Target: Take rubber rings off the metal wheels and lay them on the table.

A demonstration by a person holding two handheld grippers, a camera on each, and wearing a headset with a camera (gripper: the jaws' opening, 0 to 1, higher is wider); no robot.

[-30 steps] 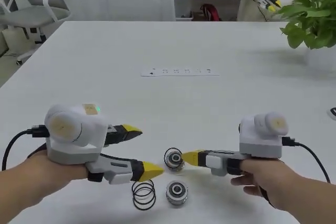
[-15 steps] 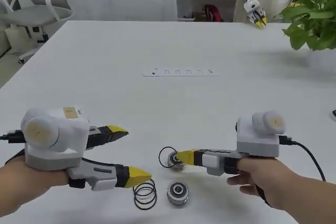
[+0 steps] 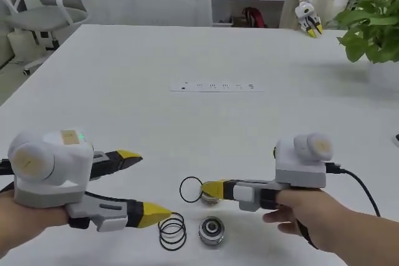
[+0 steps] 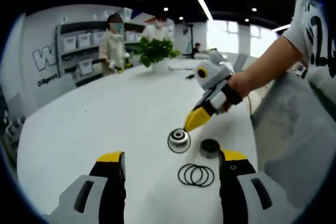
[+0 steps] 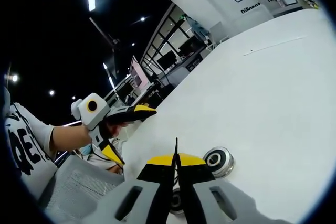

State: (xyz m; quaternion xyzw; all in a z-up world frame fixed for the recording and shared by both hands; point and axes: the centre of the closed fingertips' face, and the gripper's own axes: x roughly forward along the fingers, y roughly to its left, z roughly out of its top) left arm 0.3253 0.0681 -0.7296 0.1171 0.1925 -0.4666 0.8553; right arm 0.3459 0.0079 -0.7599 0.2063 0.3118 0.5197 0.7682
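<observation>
The smooth white desk [image 3: 206, 54] carries everything close to its near edge. There the left gripper [image 3: 146, 185] hovers with its yellow-tipped jaws wide apart, and the right gripper [image 3: 207, 189] has its jaws pressed together on a thin black rubber ring [image 3: 181, 189] standing on edge. Beside that ring the far metal wheel [image 3: 212, 199] is half hidden behind the right jaws, so contact is hard to judge. The near metal wheel [image 3: 211, 230] sits in plain sight, and a loose pile of rings [image 3: 172, 221] lies flat on its left-edge side.
</observation>
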